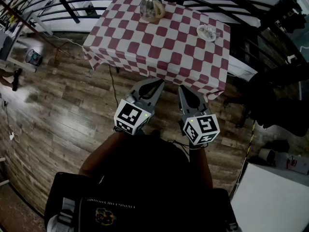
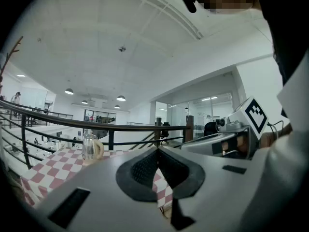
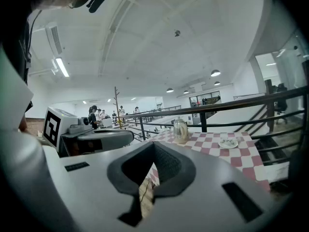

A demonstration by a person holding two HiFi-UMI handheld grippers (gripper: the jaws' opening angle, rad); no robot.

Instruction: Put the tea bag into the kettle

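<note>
While both pairs of tongs hang short of the bench (image 1: 126, 27), nothing of the task is in hand. The left tongs (image 1: 158, 83) and the right tongs (image 1: 185, 89) are each pressed fully together with nothing between them. They sit side by side, pointing almost level at the near edge.

The kettle (image 1: 152, 6) stands well ahead of the left tongs, at the far side of the bench. A small white plate (image 1: 206, 32) lies ahead of the right tongs and off to their right, well apart from the kettle. The pale scrap on it is probably the tea bag (image 1: 208, 30), though it is too small to be sure.

Several things could go wrong from here:

- **Shut tongs:** if the right tongs arrive at the plate closed, they will only shove the bag or push the plate along the checked cloth (image 1: 193, 79).
- **A poor pinch:** the bag looks light and flat, so a shallow pinch may catch the plate's rim instead, or take only a corner that slips free on the way across.
- **The kettle's lid:** it seems to be on. If so, the left tongs would have to lift it, and a sideways knock could tip or slide the kettle.
- **The cloth's edge:** it drapes over the near side just ahead of both tongs, so a low approach could snag it and drag everything.
</note>
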